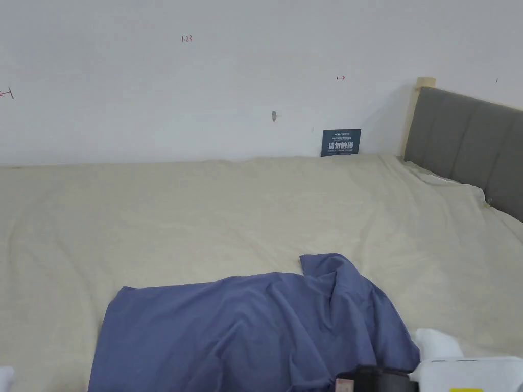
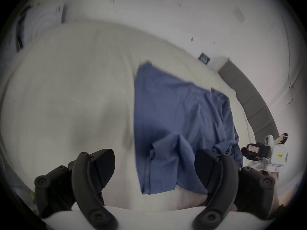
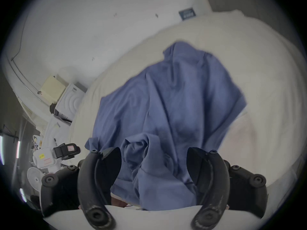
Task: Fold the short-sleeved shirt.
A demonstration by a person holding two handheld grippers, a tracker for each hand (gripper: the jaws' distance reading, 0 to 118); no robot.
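Here, a rumpled blue short-sleeved cotton shirt [image 1: 245, 326] lay on the cream bedsheet [image 1: 204, 214].
Its long axis ran left to right along the near edge; left gripper [image 2: 154, 164] and right gripper [image 3: 153, 160] both gaped wide, empty.

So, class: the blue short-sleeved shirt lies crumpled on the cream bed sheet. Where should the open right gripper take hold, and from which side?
Probably the bunched fold of the blue short-sleeved shirt at its near edge, coming in from the person's side. It stands up off the cream bed sheet between the right gripper's open jaws, giving them something to pinch.
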